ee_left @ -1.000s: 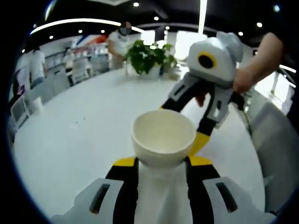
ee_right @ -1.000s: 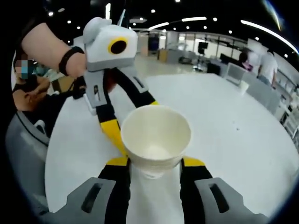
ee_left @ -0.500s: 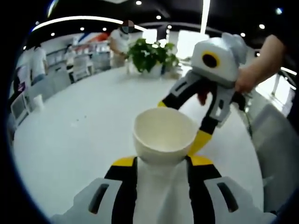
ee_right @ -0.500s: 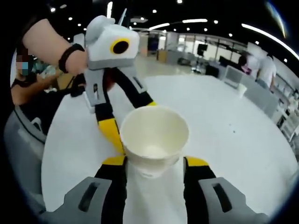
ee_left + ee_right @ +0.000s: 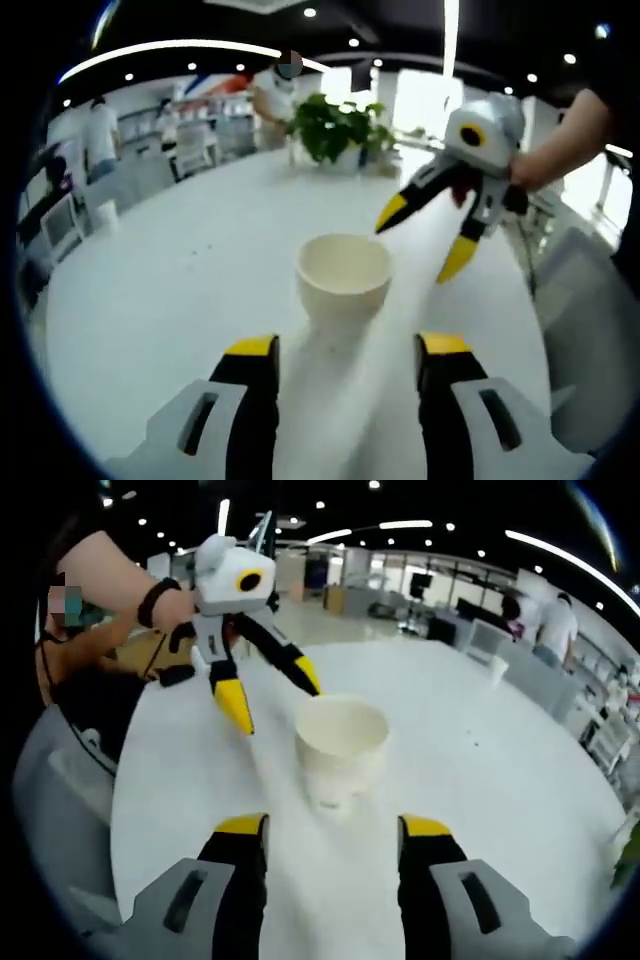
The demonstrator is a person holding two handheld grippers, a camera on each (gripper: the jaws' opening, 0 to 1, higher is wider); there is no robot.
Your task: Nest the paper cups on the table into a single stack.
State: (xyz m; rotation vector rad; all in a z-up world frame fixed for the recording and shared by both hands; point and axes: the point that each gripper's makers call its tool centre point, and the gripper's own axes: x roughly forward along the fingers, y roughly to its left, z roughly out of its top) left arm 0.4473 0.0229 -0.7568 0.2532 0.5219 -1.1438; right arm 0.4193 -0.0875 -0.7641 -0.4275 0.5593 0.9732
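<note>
- My left gripper (image 5: 345, 352), with yellow-tipped black jaws, stands wide open and holds nothing; its tips sit short of the cup, apart from it.
- My right gripper (image 5: 330, 832) is likewise spread open and empty, its tips clear of the cup.
- The white paper cup stack (image 5: 343, 277) stands upright, mouth up, on the round white table (image 5: 180, 290), between the two grippers. In the right gripper view a narrower cup base shows below the upper rim (image 5: 341, 726), so I judge it nested; how many cups, I cannot tell.
- Risk: the stack is light and unsupported. Either jaw swinging sideways on retreat could clip the rim and topple it.
- Risk: if the upper cup sits shallow or tilted, a nudge could unseat it. Seating depth cannot be confirmed.
- A further white cup (image 5: 498, 668) appears to stand far across the table; it may belong in the stack.
</note>
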